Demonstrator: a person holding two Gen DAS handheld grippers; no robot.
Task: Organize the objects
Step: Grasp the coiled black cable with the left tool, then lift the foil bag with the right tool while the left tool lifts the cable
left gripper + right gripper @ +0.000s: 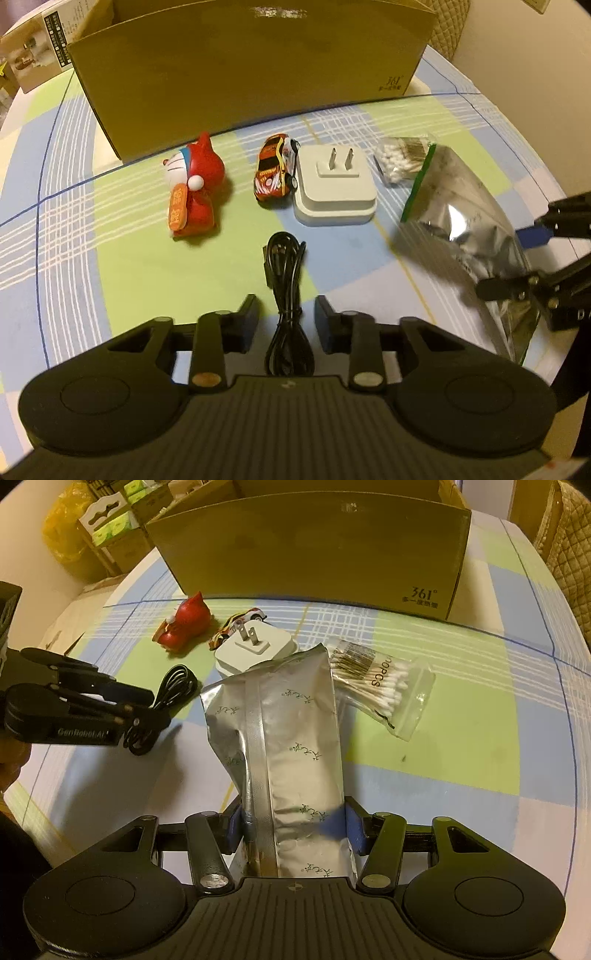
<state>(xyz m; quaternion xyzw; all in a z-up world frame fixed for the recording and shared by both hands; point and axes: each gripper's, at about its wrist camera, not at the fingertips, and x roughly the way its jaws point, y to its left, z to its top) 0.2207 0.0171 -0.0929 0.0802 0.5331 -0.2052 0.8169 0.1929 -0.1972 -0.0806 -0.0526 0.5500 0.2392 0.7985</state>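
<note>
We see the right gripper (pixel 293 829) clamped across the silver foil pouch (pixel 288 746), whose long axis points far toward the cardboard box (pixel 314 546). Left gripper (pixel 286 314) stands apart astride the black cable (pixel 286 280).

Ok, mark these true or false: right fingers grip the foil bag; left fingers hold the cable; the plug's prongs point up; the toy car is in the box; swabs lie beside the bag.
1. Right gripper grips the foil bag: true.
2. Left gripper holds the cable: false, its fingers are open either side of it.
3. Plug prongs point up: true.
4. Toy car is in the box: false, it's on the table.
5. Swabs lie beside the bag: true.
</note>
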